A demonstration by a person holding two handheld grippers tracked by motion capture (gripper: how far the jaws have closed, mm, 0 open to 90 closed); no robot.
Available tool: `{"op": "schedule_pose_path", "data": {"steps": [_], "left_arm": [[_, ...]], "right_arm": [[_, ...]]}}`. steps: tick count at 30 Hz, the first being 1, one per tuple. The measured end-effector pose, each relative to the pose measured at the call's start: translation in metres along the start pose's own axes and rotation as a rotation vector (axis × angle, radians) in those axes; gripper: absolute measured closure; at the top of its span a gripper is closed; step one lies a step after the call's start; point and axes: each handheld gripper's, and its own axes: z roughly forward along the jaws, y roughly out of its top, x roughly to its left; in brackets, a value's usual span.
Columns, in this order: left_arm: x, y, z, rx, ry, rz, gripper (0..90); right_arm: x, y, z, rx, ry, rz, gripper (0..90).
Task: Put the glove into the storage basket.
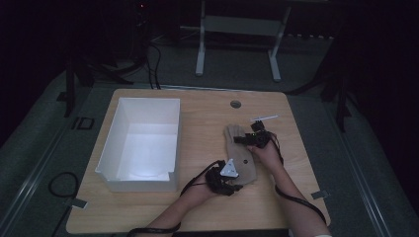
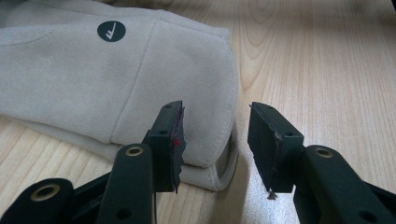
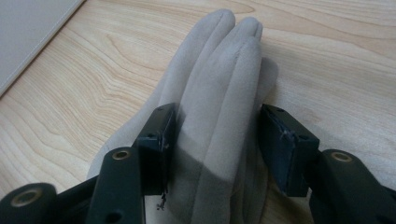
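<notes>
The beige glove lies flat on the table at three o'clock from the white box, soft and light, so the left tool, open around its cuff corner, and the right tool, open astride its fingers, should pinch these edges.

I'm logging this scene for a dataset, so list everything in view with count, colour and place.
glove: one, beige, flat on the table right of the box; a dark round logo near its cuff.
box: one, white, open-topped, on the table's left half.
table: one, light wood, with a round hole near its far edge.
left gripper: one, black, jaws around the glove's cuff corner.
right gripper: one, black, jaws either side of the glove's fingers.
</notes>
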Motion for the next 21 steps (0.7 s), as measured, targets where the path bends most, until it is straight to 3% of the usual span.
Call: {"op": "schedule_pose_path", "data": {"steps": [4, 6, 7, 8, 10, 13, 17, 18, 21], "left_arm": [[0.001, 0.0, 0.0, 0.007, -0.002, 0.0, 56.8], [0.001, 0.0, -0.001, 0.013, -0.004, 0.0, 58.1], [0.002, 0.0, -0.001, 0.013, -0.002, 0.001, 58.6], [0.002, 0.0, -0.001, 0.013, -0.005, 0.0, 59.4], [0.003, 0.0, -0.001, 0.007, -0.011, -0.016, 59.4], [0.003, 0.0, -0.002, 0.009, -0.004, -0.011, 58.3], [0.0, -0.001, -0.002, 0.022, 0.012, 0.005, 57.7], [0.0, -0.001, -0.002, 0.028, 0.016, 0.015, 57.7], [-0.001, -0.001, -0.003, 0.033, 0.025, 0.019, 57.7]], "right_arm": [[0.001, 0.0, 0.0, -0.009, -0.036, 0.002, 34.5], [-0.004, 0.0, 0.001, -0.014, -0.032, 0.026, 31.5], [-0.004, 0.0, 0.0, -0.014, -0.031, 0.033, 32.5], [-0.004, 0.001, 0.0, -0.005, -0.012, 0.028, 42.4], [-0.003, 0.002, 0.001, 0.015, 0.023, 0.033, 52.4], [-0.002, 0.002, 0.001, 0.026, 0.049, 0.032, 60.2], [0.005, 0.0, 0.0, 0.013, 0.021, -0.005, 64.0], [0.013, -0.001, -0.001, -0.001, -0.018, -0.06, 65.0], [0.023, -0.001, -0.004, -0.031, -0.053, -0.117, 66.1]]}}
